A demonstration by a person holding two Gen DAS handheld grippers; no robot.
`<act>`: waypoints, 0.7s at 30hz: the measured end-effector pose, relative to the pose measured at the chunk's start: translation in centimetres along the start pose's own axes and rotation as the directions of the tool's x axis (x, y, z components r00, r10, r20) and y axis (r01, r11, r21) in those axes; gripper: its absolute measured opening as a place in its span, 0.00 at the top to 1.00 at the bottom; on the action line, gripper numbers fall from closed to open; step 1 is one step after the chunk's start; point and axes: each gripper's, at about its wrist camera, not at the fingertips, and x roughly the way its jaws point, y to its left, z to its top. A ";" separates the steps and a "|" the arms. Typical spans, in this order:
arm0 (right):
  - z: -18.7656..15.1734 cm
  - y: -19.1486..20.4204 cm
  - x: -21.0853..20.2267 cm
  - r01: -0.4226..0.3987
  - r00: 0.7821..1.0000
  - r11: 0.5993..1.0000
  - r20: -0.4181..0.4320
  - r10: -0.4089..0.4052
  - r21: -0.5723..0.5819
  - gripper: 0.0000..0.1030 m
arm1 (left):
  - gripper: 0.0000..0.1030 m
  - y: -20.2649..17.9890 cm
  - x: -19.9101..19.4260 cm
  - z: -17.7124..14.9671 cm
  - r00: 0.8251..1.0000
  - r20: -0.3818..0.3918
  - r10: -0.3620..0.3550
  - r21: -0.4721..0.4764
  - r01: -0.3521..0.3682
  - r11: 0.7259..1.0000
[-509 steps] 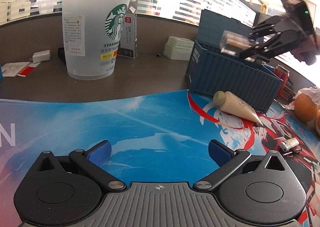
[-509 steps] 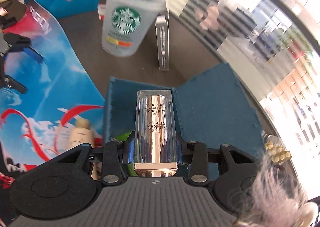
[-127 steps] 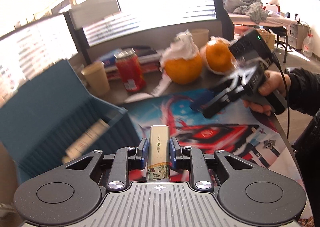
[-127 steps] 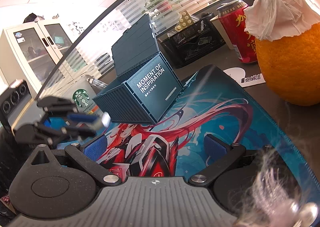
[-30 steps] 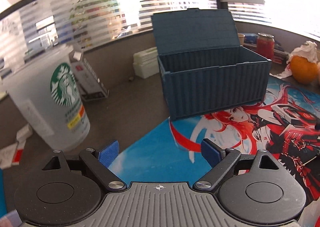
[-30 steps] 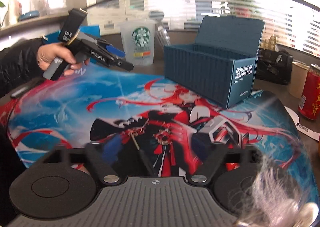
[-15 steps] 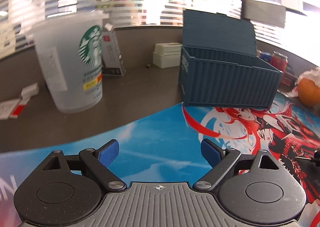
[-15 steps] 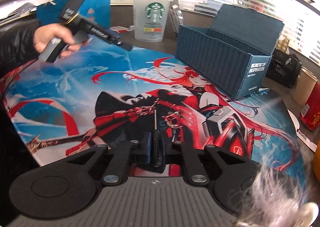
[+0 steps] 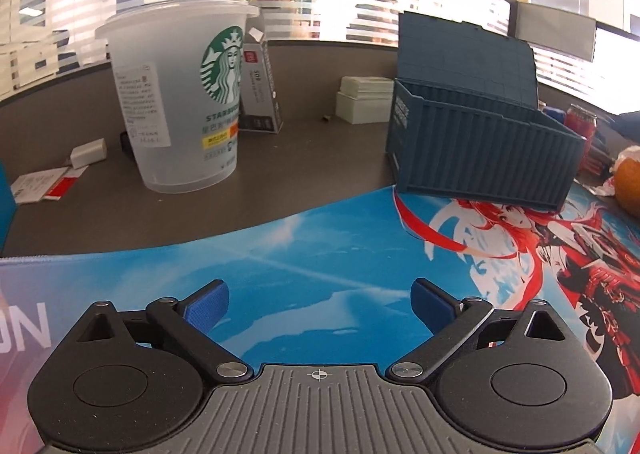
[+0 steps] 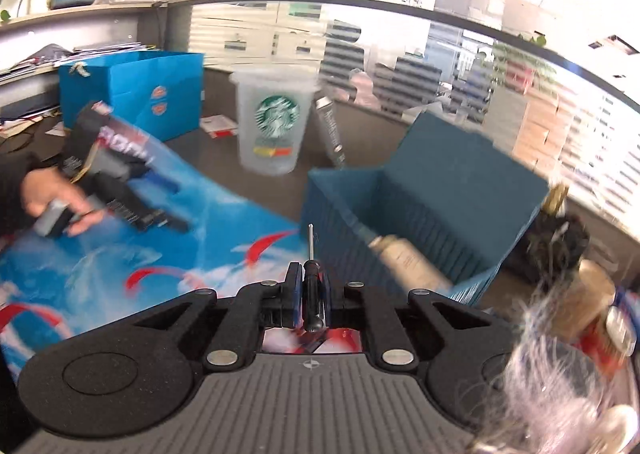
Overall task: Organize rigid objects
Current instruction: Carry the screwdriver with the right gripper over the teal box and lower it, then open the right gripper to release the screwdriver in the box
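Observation:
My right gripper is shut on a small black screwdriver whose metal tip points forward, held above the mat just left of the open blue container box. A beige tube lies inside the box. In the left wrist view the same box stands with its lid up at the right. My left gripper is open and empty, low over the blue printed mat; it also shows in the right wrist view, held in a hand.
A clear Starbucks cup stands on the dark desk at the left, with a small carton behind it. A white box, a red can and an orange sit around the container. A blue bag stands behind.
My right gripper has lifted the screwdriver off the mat and swung toward the open box. My left gripper has drifted back and left, staying open.

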 end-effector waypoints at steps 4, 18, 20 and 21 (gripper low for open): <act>2.9 -2.9 3.4 -0.004 1.000 1.000 -0.014 0.003 -0.024 0.90 | 0.02 0.3 0.0 0.0 1.000 -0.004 0.002 -0.013 -0.002 1.000; 5.6 -7.9 17.8 -0.049 0.981 0.999 -0.186 0.047 -0.006 0.90 | 0.00 1.0 0.5 -0.2 0.999 -0.041 -0.004 -0.061 0.001 0.998; 5.3 -7.9 18.9 -0.050 0.974 0.999 -0.221 0.047 -0.008 0.90 | 0.00 1.0 0.5 -0.3 0.999 -0.041 -0.004 -0.063 0.002 0.998; 5.4 -8.1 18.8 -0.049 0.976 0.999 -0.212 0.049 0.002 0.90 | 0.00 1.0 0.5 -0.3 0.999 -0.042 -0.004 -0.062 0.001 0.998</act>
